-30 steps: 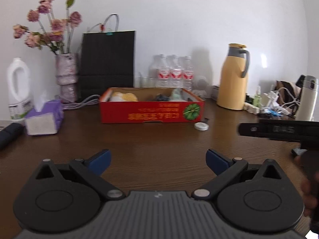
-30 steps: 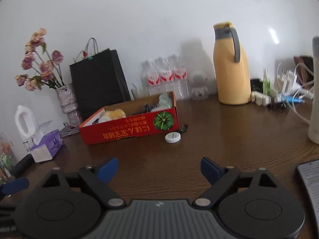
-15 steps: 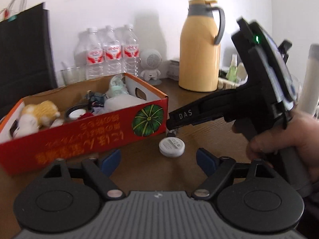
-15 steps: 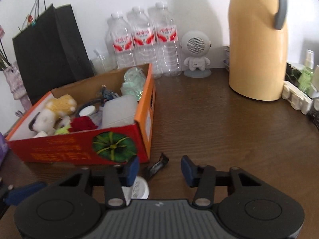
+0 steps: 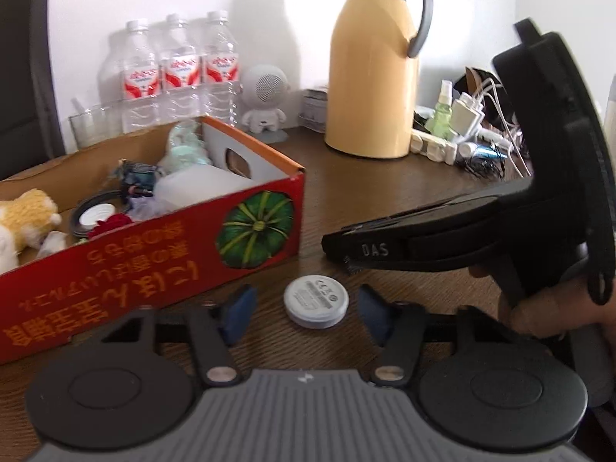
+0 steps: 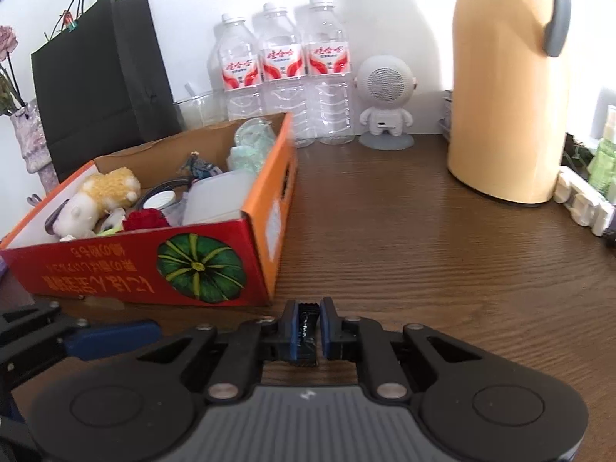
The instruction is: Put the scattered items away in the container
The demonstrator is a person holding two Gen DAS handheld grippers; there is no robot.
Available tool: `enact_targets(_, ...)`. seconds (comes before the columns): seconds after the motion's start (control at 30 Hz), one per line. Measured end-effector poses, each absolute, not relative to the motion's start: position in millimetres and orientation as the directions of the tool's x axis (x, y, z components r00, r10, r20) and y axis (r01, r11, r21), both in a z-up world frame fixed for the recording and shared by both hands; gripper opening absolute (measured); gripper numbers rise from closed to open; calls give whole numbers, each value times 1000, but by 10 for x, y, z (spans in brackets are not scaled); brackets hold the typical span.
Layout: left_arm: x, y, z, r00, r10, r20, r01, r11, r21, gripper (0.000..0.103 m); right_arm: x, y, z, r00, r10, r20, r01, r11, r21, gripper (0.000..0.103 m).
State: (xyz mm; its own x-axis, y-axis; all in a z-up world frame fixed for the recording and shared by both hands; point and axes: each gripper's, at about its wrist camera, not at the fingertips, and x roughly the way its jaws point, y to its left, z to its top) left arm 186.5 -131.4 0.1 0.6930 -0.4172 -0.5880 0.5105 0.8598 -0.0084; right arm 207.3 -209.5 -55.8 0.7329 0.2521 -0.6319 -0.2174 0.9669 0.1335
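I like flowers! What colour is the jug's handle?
Grey, on the yellow jug; left wrist view shows it best.

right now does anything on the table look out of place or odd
Two items lie outside the red box: a white round disc between the left tool's fingers, untouched, and a small black packet pinched in the right tool.

bright daylight, wall [image 6: 404,7] overexposed | soft shadows behind bottles [image 6: 285,73] and flask [image 5: 371,73] | glare on table [image 6: 442,231] | strong fisheye bending, dark corner vignette | slight blur on box [image 5: 154,254]
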Motion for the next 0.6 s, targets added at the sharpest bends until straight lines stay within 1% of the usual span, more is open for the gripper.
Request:
enact_targets(0.07,1870,-1331,-24,685,-412,-600,508,861,-11,36,2036,-2140,-566,738,248,-627,-206,968,140,10)
enact_targets(0.23,1857,-1339,-42,685,-417,-597,501,865,-30,33,1981,-2233,-530,739,291,-608,-211,957,201,7)
enact_targets(0.3,1838,-1331,-40,695,-401,-597,480,877,-29,9,1946,-2238,-478,750,299,-590,-221,954,203,7)
enact_targets(0.33,1831,-1314,-43,696,-386,-605,464,886,-32,4,1923,-2248,-449,755,305,-581,-226,952,207,7)
enact_targets(0.5,1715,-1126,-15,709,-376,-597,425,903,-63,4,1796,-2381,-381,767,337,-546,-233,939,252,7)
enact_targets(0.53,1702,-1122,-4,714,-379,-589,429,901,-60,8,1778,-2437,-391,765,343,-546,-222,935,276,7)
enact_targets(0.57,1707,-1135,6,720,-380,-581,434,900,-51,27,1764,-2487,-406,766,339,-546,-202,934,296,7)
enact_targets(0.6,1723,-1159,18,726,-377,-575,437,899,-38,43,1754,-2535,-423,770,329,-547,-181,934,307,7)
